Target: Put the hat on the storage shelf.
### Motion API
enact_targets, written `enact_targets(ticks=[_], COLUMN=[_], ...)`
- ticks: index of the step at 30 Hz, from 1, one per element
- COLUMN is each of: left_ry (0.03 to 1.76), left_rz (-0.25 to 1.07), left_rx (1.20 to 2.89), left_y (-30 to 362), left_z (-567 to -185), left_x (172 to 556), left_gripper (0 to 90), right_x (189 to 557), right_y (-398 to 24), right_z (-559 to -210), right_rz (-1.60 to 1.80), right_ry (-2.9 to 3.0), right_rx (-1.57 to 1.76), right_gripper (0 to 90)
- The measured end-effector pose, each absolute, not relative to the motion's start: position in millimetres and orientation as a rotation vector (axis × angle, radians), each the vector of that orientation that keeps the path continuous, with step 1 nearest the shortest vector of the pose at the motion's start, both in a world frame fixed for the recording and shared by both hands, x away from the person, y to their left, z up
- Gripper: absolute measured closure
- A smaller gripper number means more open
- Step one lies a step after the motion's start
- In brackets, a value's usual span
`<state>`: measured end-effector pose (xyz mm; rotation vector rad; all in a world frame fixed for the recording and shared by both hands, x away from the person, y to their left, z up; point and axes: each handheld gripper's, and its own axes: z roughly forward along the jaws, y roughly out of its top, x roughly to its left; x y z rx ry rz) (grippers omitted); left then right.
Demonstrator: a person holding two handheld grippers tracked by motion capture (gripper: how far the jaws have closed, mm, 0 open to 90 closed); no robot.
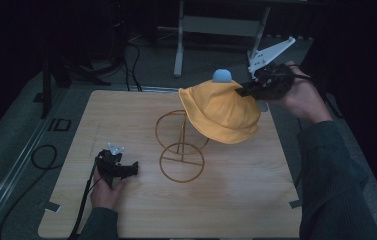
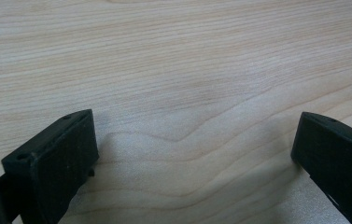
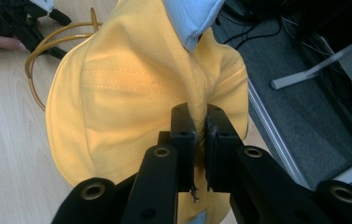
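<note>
Right tool (image 3: 200, 135) clamped on yellow hat (image 1: 221, 112) above table's (image 1: 256, 200) far edge; left tool (image 2: 194, 154) apart on bare wood.

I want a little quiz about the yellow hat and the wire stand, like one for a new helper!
1. True or false: the right gripper has its jaws pinched on the yellow hat.
2. Where is the left gripper? A) on the hat B) low over the wooden table, jaws apart C) around the wire stand
3. Fill in: the blue part at the hat's top is a lighter colour than the ____ cloth around it.

Key: 1 true; 2 B; 3 yellow.
</note>
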<state>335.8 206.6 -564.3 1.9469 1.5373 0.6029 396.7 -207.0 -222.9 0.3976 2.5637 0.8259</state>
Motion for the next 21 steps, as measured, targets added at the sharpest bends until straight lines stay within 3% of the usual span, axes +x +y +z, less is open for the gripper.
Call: enact_targets(ticks=[21], left_ry=[1.537], left_rz=[0.604], left_rx=[1.947], left_y=[206.7], left_z=[-564.2], left_x=[335.8], left_gripper=[0.4], right_x=[399.2], right_y=[-144.7], right_z=[-226.8], right_rz=[0.821], right_ry=[2.632], right_rx=[0.266], right_gripper=[83.7])
